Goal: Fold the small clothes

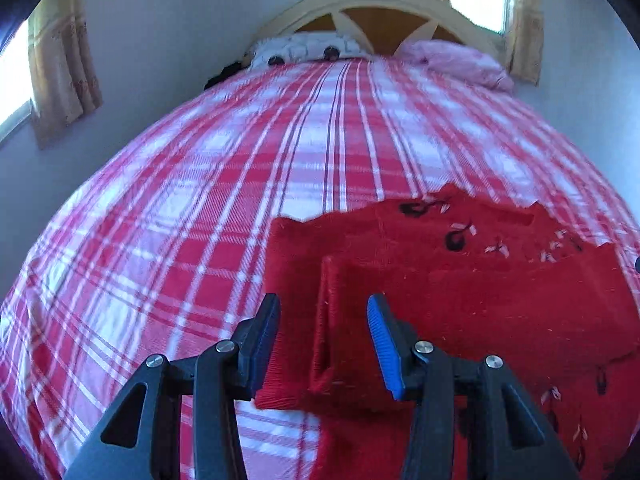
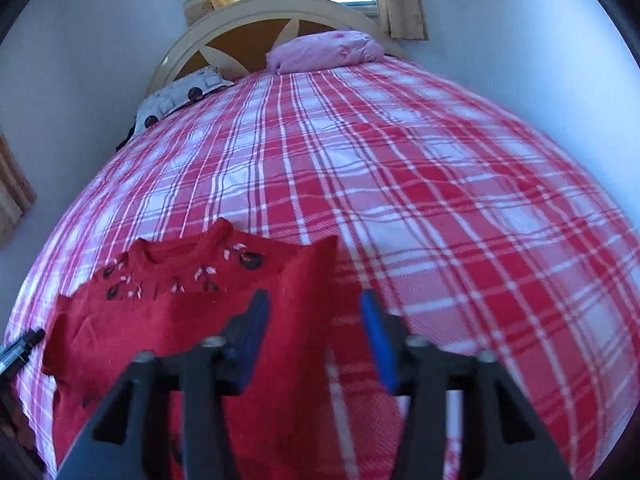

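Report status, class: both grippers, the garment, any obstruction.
Left gripper jaws open over folded sleeve. Right gripper jaws open, empty. Red sweater flat on plaid bedspread. Nothing in the way.

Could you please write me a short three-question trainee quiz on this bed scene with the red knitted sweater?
1. True or false: the red knitted sweater lies on the red-and-white checked bedspread.
2. Which pillow lies nearer the window: A) the pink pillow, B) the white pillow with dark spots?
3. Fill in: the blue-padded left gripper is ____ above a folded-in sleeve.

Key: 1 true; 2 A; 3 open, its pads apart and not pressing the cloth.
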Motion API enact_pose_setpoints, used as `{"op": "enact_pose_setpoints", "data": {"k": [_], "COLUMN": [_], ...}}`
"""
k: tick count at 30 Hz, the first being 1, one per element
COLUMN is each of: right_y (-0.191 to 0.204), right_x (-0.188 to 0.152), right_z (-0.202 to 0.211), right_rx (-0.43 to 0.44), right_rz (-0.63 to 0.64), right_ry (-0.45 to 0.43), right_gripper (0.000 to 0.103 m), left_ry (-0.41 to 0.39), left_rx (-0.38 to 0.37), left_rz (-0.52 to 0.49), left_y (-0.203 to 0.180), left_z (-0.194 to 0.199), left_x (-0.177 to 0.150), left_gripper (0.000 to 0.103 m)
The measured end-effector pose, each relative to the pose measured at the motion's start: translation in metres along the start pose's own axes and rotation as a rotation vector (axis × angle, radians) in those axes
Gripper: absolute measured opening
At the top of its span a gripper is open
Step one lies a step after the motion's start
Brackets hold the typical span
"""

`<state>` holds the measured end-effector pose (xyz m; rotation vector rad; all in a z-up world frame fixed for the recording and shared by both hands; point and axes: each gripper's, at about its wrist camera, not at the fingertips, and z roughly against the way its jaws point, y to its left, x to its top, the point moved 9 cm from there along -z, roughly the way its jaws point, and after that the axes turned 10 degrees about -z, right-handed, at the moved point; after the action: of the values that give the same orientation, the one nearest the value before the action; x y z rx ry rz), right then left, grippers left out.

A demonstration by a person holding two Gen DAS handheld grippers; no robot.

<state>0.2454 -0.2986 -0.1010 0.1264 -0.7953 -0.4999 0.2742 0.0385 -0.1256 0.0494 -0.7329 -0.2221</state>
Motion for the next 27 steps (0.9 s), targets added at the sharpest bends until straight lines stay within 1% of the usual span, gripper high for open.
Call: {"op": "enact_pose_setpoints", "data": {"k": [1,2,3,4,5,6,7,8,9,10,12,13,15,16,17,18,19,20,22,24,27], "right_y": [0.003,0.003,0.006,0.005,0.011,0.010,0.013,0.011,0.008,0.003,-0.019,-0.028,-0.036,-0.034,-0.029,-0.023,-0.018,-0.008,0.003,0.014,0.034], "right_x": [-0.001,-0.003,-0.006,-0.011,-0.023,-0.027,-0.028,-0.027,-0.024,-0.020,-0.006,-0.001,0.004,0.002,-0.001,-0.005,-0.008,-0.016,-0.026,-0.039,-0.056], "right_z": [-0.008,-0.023,-0.035,-0.041,-0.058,-0.060,-0.058,-0.055,-0.054,-0.054,-0.053,-0.046,-0.031,-0.019,-0.004,0.013,0.022,0.037,0.045,0.052,0.046], "right_rx": [-0.005,-0.052,-0.073,-0.074,-0.085,-0.092,-0.115,-0.119,-0.114,-0.112,-0.079,-0.066,-0.063,-0.038,0.005,0.047,0.076,0.124,0.140,0.147,0.159], "right_rz": [0.000,0.016,0.033,0.054,0.116,0.145,0.200,0.208,0.189,0.167,0.058,0.014,-0.019,-0.019,-0.014,-0.007,0.001,0.022,0.046,0.075,0.118], "right_ry": [0.018,0.053,0.074,0.094,0.155,0.151,0.108,0.099,0.092,0.088,0.072,0.057,0.028,0.018,0.004,-0.016,-0.028,-0.039,-0.041,-0.046,-0.029], "right_gripper": [0.075,0.075,0.063,0.046,0.016,0.018,0.017,0.017,0.017,0.017,0.021,0.025,0.042,0.049,0.067,0.078,0.078,0.078,0.077,0.077,0.077], "left_ry": [0.019,0.034,0.054,0.074,0.075,0.032,0.022,0.025,0.029,0.035,0.041,0.040,0.036,0.036,0.037,0.038,0.031,0.013,-0.026,-0.041,-0.027], "left_rx": [-0.011,-0.019,-0.018,0.000,0.013,0.027,0.049,0.055,0.053,0.049,0.044,0.042,0.032,0.021,0.000,-0.022,-0.068,-0.123,-0.212,-0.260,-0.266], "left_rz": [0.013,0.021,0.023,0.013,0.002,-0.007,-0.013,-0.008,0.005,0.018,0.031,0.030,0.032,0.040,0.049,0.051,0.057,0.075,0.124,0.140,0.145], "left_y": [-0.003,-0.005,-0.007,-0.009,-0.010,-0.011,-0.009,-0.008,-0.006,-0.004,-0.002,-0.002,-0.002,-0.002,-0.001,-0.001,-0.002,-0.002,0.001,0.003,0.003], "left_z": [-0.007,-0.012,-0.021,-0.030,-0.035,-0.035,-0.035,-0.035,-0.037,-0.039,-0.041,-0.040,-0.041,-0.040,-0.039,-0.036,-0.030,-0.023,-0.008,-0.002,-0.007], "left_x": [-0.002,-0.004,-0.007,-0.012,-0.015,-0.014,-0.014,-0.015,-0.014,-0.013,-0.012,-0.011,-0.011,-0.011,-0.011,-0.011,-0.012,-0.012,-0.014,-0.016,-0.017], "left_gripper": [0.047,0.047,0.047,0.047,0.047,0.049,0.055,0.057,0.060,0.062,0.064,0.064,0.064,0.064,0.064,0.064,0.064,0.064,0.064,0.064,0.064]}}
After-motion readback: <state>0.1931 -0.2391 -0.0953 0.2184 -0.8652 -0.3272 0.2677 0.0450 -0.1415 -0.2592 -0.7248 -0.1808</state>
